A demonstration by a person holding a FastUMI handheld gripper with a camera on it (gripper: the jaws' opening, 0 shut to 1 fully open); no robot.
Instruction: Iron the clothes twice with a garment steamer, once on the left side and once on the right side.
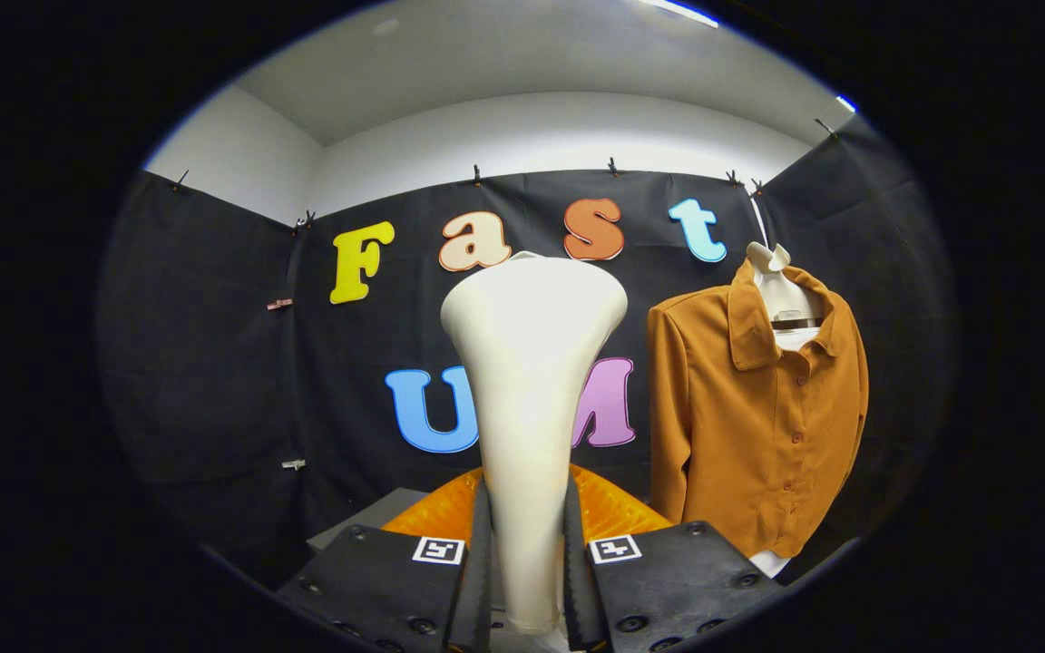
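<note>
Tongs [527, 562]: closed on the steamer's narrow handle, one finger pressing each side.
Steamer [532, 363]: upright between the fingers, its flared head rising above them.
Shirt [758, 417]: hangs on a hanger [781, 290] before the black wall, beyond the fingers and to the steamer's right, well apart from it; buttoned, collar open.
Orange surface [609, 512]: just behind the fingers, under the steamer.

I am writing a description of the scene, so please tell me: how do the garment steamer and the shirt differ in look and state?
The garment steamer is cream-white and smooth; the shirt is orange-brown cloth with buttons and a collar. The steamer is held upright in the claw, both fingers pressing its narrow handle; the shirt hangs free on a white hanger, beyond the fingers to their right. The steamer flares wide at its top; the shirt falls straight. Both are upright before the booth's wall.
</note>
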